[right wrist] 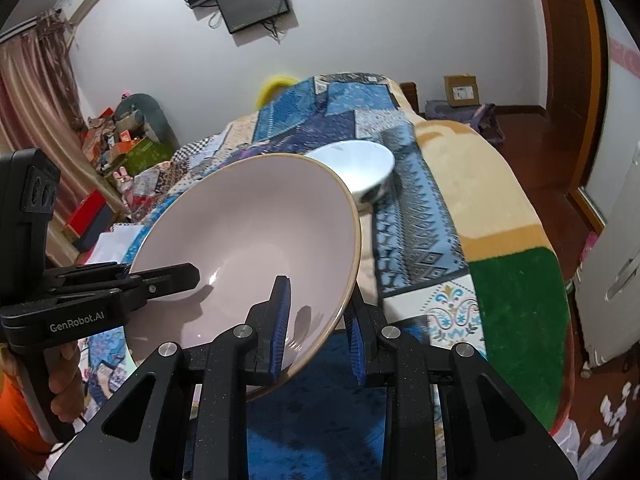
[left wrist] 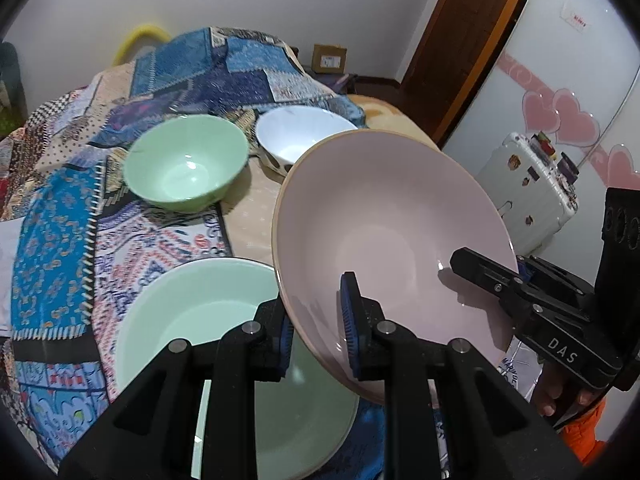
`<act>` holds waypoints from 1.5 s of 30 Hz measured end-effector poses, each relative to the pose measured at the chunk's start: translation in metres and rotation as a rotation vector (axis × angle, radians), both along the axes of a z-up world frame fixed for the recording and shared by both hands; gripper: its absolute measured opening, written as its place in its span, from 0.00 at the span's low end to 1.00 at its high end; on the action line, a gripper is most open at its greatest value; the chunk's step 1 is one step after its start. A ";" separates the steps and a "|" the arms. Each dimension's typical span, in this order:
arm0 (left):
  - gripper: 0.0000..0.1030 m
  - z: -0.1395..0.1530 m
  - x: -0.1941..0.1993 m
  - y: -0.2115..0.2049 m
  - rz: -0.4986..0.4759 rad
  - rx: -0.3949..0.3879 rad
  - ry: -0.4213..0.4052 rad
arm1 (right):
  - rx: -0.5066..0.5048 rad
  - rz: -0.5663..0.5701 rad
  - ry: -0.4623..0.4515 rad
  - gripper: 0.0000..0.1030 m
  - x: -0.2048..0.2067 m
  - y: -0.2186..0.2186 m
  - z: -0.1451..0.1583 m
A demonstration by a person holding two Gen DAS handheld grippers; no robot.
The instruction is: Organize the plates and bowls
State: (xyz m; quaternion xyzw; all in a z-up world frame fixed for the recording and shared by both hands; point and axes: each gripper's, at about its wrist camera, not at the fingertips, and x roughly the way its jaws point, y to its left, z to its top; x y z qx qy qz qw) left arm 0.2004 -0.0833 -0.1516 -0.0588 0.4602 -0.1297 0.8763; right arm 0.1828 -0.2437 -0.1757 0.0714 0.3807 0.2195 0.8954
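A large pale pink bowl [left wrist: 392, 220] [right wrist: 248, 220] hangs tilted above the bed, held by both grippers. My left gripper [left wrist: 318, 336] [right wrist: 160, 276] is shut on its near-left rim, one blue pad inside the bowl and one outside. My right gripper [right wrist: 318, 328] [left wrist: 508, 276] is shut on the opposite rim in the same way. Below the pink bowl lies a wide mint-green plate [left wrist: 192, 312]. Farther back on the cloth stand a small green bowl [left wrist: 186, 160] and a white bowl with dark spots [left wrist: 304, 136] [right wrist: 360, 168].
A patchwork cloth [left wrist: 60, 240] covers the bed, over a tan and green blanket [right wrist: 516, 280]. A white suitcase [left wrist: 528, 184] stands at the right by a wardrobe, with a cardboard box [left wrist: 329, 58] and a wooden door [left wrist: 468, 40] behind. A hand [right wrist: 66, 376] holds the left gripper's handle.
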 end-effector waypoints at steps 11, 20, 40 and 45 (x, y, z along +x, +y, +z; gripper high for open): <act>0.21 0.022 -0.042 0.052 0.067 -0.016 -0.058 | -0.023 0.068 -0.040 0.23 -0.014 0.047 0.016; 0.21 0.031 -0.072 0.114 0.156 -0.014 -0.088 | -0.036 0.159 -0.056 0.23 -0.022 0.104 0.019; 0.21 0.019 -0.121 0.241 0.388 0.005 -0.077 | -0.048 0.372 -0.012 0.23 -0.030 0.229 0.004; 0.21 0.005 -0.123 0.259 0.412 0.000 -0.050 | -0.069 0.401 0.019 0.23 -0.030 0.246 -0.006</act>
